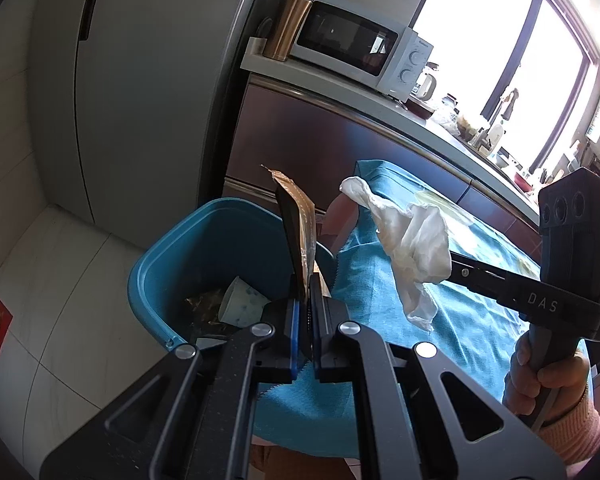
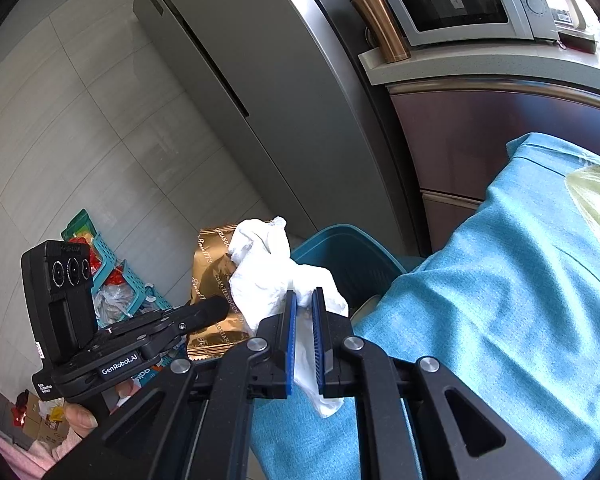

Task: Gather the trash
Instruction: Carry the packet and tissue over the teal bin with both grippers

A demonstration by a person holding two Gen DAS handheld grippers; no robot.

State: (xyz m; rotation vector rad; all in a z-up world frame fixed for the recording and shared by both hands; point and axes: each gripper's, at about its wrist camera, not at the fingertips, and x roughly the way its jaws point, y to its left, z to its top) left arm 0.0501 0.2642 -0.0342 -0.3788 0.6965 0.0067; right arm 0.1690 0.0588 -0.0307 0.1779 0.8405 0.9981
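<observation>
My left gripper (image 1: 300, 248) pinched a gold wrapper (image 1: 300, 216) tight between its narrow fingers, above the blue bin (image 1: 160, 272). My right gripper (image 2: 304, 300) clamped a crumpled white tissue (image 2: 268, 264) over the edge of the blue tablecloth (image 2: 500, 280). A paper cup (image 1: 240, 304) lay inside the bin. Beyond stood the fridge (image 1: 140, 92) and a microwave (image 1: 360, 52).

floor (image 1: 72, 264): pale tiles | fridge (image 1: 148, 92): grey | counter (image 2: 500, 66): microwave (image 1: 360, 48) | window (image 1: 484, 52): bright daylight
</observation>
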